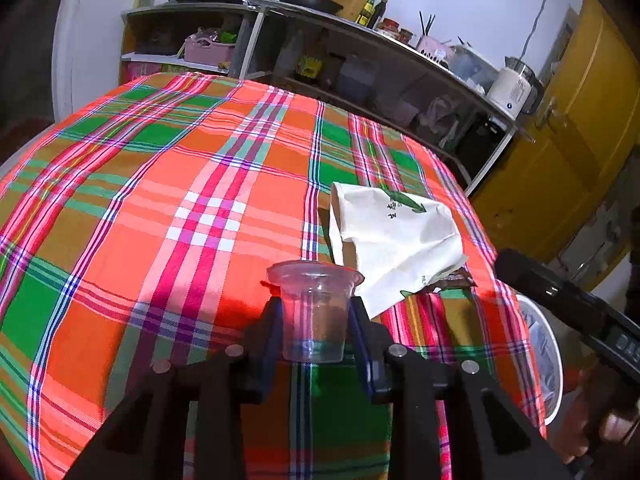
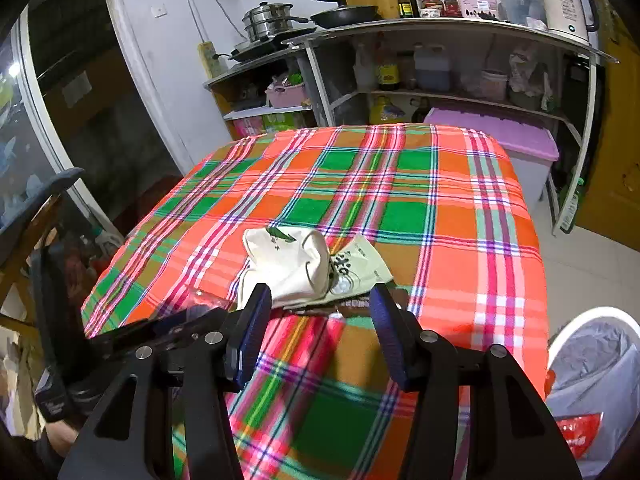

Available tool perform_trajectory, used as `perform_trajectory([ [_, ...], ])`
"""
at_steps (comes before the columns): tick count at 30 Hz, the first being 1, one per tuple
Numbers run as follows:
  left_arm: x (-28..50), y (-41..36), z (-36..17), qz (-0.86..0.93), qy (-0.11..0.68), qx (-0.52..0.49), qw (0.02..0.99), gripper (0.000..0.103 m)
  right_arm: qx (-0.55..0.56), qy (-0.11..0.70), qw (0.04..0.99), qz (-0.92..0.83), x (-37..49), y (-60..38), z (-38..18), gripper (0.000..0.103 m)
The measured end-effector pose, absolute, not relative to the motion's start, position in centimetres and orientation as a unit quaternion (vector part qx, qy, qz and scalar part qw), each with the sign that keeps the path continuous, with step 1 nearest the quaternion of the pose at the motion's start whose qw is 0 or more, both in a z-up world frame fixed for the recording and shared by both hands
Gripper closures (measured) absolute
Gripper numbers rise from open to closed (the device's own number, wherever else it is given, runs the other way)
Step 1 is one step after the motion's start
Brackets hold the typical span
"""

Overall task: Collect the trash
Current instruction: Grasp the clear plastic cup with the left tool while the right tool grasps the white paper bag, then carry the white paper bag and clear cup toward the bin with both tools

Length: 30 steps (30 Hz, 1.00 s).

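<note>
A clear plastic cup (image 1: 314, 312) with a flared rim stands upright on the plaid tablecloth (image 1: 180, 200), a brownish residue at its bottom. My left gripper (image 1: 315, 308) is shut on it, one pad against each side. Just beyond and to the right lies a crumpled white paper bag (image 1: 396, 236) with a dark wrapper (image 1: 452, 282) under its near edge. In the right wrist view my right gripper (image 2: 320, 300) stands open just short of the white bag (image 2: 288, 264), a pale green packet (image 2: 356, 268) and the dark wrapper (image 2: 320, 310); nothing is between its pads.
A white bin with a grey liner (image 2: 592, 368) stands off the table's near right corner, a red wrapper (image 2: 580, 428) inside; it also shows as the bin (image 1: 544, 360). Kitchen shelves (image 2: 440, 96) line the far wall. A lilac-lidded box (image 2: 516, 148) sits beyond the table.
</note>
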<state>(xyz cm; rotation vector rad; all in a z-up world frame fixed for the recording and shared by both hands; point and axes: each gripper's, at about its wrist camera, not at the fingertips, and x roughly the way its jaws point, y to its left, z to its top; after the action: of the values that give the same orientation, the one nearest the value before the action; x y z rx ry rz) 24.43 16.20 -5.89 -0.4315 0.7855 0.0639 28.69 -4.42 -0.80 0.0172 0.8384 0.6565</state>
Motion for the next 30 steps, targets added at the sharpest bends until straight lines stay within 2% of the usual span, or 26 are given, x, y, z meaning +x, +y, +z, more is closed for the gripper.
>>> perform_trajectory([
  [8, 23.6, 16.2, -5.4, 0.015, 0.367, -0.208, 0.907, 0.071, -0.008, 0.413, 0.856, 0.311, 30.7, -2.1, -2.0, 0.056],
  [13, 23.4, 16.7, -5.5, 0.012, 0.365, -0.212, 0.906, 0.071, -0.016, 0.428, 0.85, 0.306, 31.9, -0.6, -3.1, 0.07],
  [14, 23.3, 16.7, -5.5, 0.012, 0.365, -0.213, 0.906, 0.071, -0.015, 0.433, 0.848, 0.307, 32.1, -0.4, -3.3, 0.076],
  [30, 21.5, 15.6, -3.3, 0.017, 0.343, -0.183, 0.921, 0.071, -0.006, 0.392, 0.868, 0.305, 29.4, -2.7, -0.1, 0.079],
])
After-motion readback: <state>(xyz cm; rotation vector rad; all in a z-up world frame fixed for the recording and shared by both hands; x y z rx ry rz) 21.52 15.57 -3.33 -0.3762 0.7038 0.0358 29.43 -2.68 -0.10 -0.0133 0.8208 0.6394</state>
